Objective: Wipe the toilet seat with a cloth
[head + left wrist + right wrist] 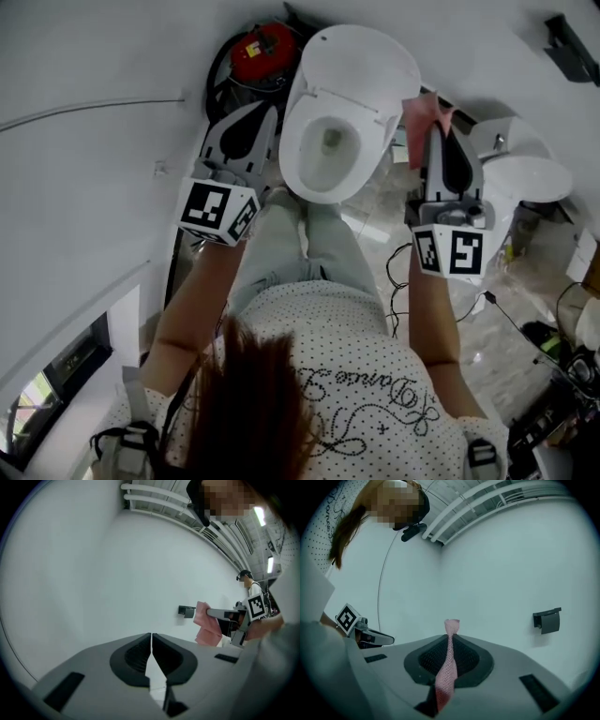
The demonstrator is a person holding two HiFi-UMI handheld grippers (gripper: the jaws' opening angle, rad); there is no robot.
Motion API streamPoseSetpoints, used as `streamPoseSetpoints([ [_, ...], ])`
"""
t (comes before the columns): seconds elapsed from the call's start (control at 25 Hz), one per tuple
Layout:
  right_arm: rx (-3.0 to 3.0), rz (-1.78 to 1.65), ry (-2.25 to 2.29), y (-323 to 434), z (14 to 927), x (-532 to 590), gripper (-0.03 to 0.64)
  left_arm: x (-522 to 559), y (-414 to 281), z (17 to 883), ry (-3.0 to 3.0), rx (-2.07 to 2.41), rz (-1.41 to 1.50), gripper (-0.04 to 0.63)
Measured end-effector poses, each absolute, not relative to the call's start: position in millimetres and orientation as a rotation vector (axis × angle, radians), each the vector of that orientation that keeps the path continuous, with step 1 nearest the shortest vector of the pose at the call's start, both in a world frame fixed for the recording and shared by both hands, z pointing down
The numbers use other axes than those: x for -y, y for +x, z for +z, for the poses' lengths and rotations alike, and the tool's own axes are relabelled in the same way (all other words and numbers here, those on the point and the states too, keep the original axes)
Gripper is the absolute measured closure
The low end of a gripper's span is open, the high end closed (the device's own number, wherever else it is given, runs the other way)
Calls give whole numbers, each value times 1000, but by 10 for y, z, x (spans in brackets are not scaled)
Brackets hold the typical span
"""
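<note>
A: White bathroom walls (501, 564) all round. Where's the pink cloth (419, 120)?
B: Clamped in the right gripper (434, 131) fingers, upper right of centre in the head view, beside the toilet seat (298, 159).
A: And the left gripper (262, 117)?
B: Fingers pressed together on nothing, beside the seat's left rim.

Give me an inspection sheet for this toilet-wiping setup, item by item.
Surface: pale marbled floor.
Job's things: white toilet, lid raised; pink cloth held in the air beside it.
Clutter: red object behind the toilet.
Grippers: left gripper shut, empty; right gripper shut on the cloth.
Cables: black cable looped on the floor by the person's right arm.
Surroundings: white walls, dark wall holder, second white fixture at right.
</note>
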State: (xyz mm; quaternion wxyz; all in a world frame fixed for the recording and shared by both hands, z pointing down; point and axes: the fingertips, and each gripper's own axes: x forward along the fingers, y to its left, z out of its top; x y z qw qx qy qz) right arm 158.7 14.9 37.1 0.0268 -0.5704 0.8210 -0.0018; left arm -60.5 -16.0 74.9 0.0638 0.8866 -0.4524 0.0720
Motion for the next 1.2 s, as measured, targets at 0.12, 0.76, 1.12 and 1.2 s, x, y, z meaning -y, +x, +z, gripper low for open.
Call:
streamPoseSetpoints([
  [0.12,-2558,-34,-1749,1518,492,-58,580,265,-649,882,2649,1372,228,592],
  [0.76,-2550,-303,-1866,823,1894,733,580,1195,-1030,2161,2562,1185,317,592],
  [1.12,-2614,-457,-1807,320,3311,1252,580,1714,-1264,3347,2497,1174,315,592],
  [1.2,-2614,-504,-1794,216,3650,1325,580,1765,-1315,3630,2478,1175,315,592],
])
